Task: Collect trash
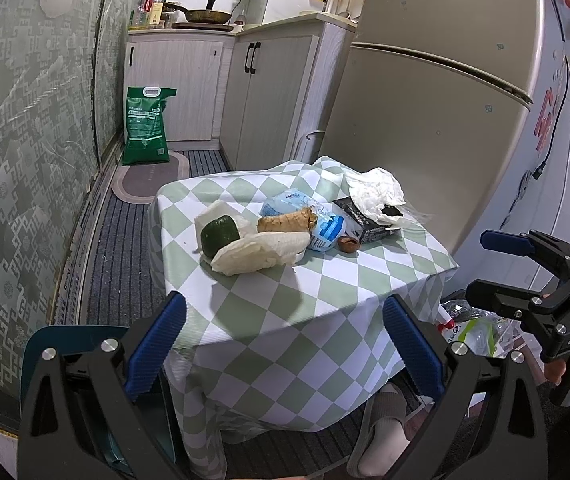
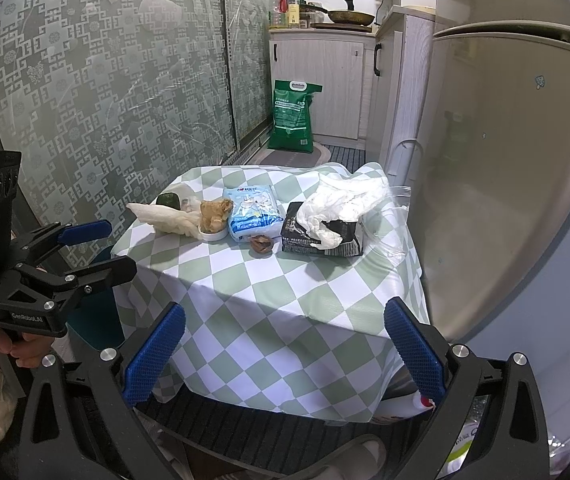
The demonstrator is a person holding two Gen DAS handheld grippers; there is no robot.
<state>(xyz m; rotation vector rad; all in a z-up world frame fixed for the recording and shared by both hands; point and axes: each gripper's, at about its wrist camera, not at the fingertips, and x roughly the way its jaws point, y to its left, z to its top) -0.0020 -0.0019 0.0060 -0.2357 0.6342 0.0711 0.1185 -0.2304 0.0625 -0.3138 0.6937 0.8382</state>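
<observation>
Both tongs, left tongs (image 1: pixel 285 344) and right tongs (image 2: pixel 285 350), are held wide open and empty before the checked-cloth bench (image 1: pixel 325 280). Crumpled white tissue (image 2: pixel 341 204) partly hides a black packet (image 2: pixel 317 240) there.

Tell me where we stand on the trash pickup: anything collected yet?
Nothing looks collected from the table yet. Both claws are open and empty: the left claw and right claw hover short of its near edge. Still on top: crumpled white paper on a black packet, a blue wrapper, a brown scrap, pale leaves and a food dish.
</observation>
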